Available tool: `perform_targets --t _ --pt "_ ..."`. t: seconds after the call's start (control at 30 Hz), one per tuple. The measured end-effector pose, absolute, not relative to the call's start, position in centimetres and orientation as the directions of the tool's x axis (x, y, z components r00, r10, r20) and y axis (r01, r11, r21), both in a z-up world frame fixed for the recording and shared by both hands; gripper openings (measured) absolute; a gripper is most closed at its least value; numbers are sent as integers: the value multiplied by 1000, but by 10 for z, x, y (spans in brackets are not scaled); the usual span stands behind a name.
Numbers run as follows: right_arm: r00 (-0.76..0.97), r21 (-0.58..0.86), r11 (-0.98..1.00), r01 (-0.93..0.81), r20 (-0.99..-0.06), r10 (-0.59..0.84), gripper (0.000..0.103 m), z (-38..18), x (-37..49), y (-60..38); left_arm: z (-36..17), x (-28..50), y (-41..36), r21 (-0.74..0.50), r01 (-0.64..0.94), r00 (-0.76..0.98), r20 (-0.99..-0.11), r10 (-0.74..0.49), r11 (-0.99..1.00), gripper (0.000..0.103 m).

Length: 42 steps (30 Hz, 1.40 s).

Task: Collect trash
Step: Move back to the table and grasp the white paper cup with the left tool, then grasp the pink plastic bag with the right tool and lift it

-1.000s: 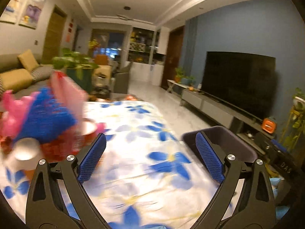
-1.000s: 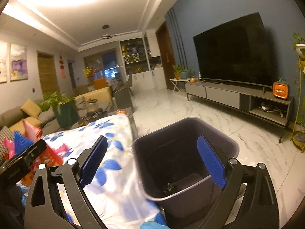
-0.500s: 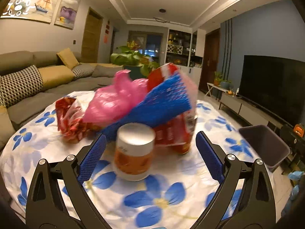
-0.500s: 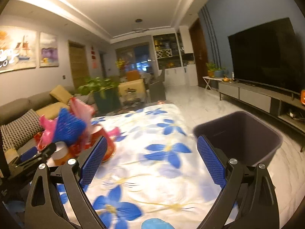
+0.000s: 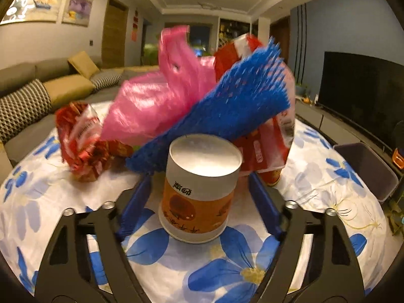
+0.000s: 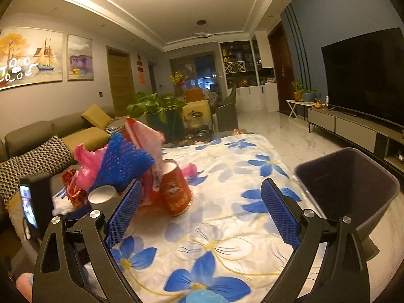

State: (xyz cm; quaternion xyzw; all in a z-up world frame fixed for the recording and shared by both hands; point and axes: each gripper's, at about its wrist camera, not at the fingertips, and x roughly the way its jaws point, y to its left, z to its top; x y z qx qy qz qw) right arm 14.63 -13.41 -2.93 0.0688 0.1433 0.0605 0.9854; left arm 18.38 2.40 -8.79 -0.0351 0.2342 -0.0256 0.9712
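Orange-banded with a white top, the paper cup (image 5: 200, 189) stands upside down on the flowered tablecloth (image 5: 315, 192), between the spread fingers of the left gripper (image 5: 200, 189), which flank it without clearly touching. Behind it lie a blue foam net (image 5: 227, 106), a pink plastic bag (image 5: 156, 101) and red wrappers (image 5: 80, 136). The right gripper (image 6: 199, 209) hangs wide and empty above the cloth, near the dark bin (image 6: 353, 184) at the table's edge.

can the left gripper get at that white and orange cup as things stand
Probably yes: the left gripper is open with its fingers either side of the upside-down cup, nothing between; the blue mesh lies just behind.
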Motion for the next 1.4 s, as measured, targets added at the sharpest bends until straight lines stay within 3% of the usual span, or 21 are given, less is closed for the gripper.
perform_targets --t 0.07,0.7,0.83,1.13,1.33,1.4 --pt "949 149 983 -112 -277 150 92 -30 151 -128 -90 191 30 -117 35 872 -482 -87 993 61" --pt "888 136 942 -306 -316 334 89 -40 180 -62 -85 149 72 -197 78 876 -454 -162 977 59" --pt "853 144 928 -345 -364 374 78 -53 183 -51 -86 143 83 -206 60 877 -457 -151 977 59" --pt "800 126 909 -398 -438 411 66 -80 175 -46 -87 141 92 -222 48 875 -461 -148 974 59" --pt "769 217 881 -420 -431 473 57 -79 180 -51 -89 137 93 -222 49 875 -461 -149 974 59" --pt "759 236 870 -434 -424 494 50 -77 183 -48 -89 136 92 -222 50 875 -461 -150 974 59"
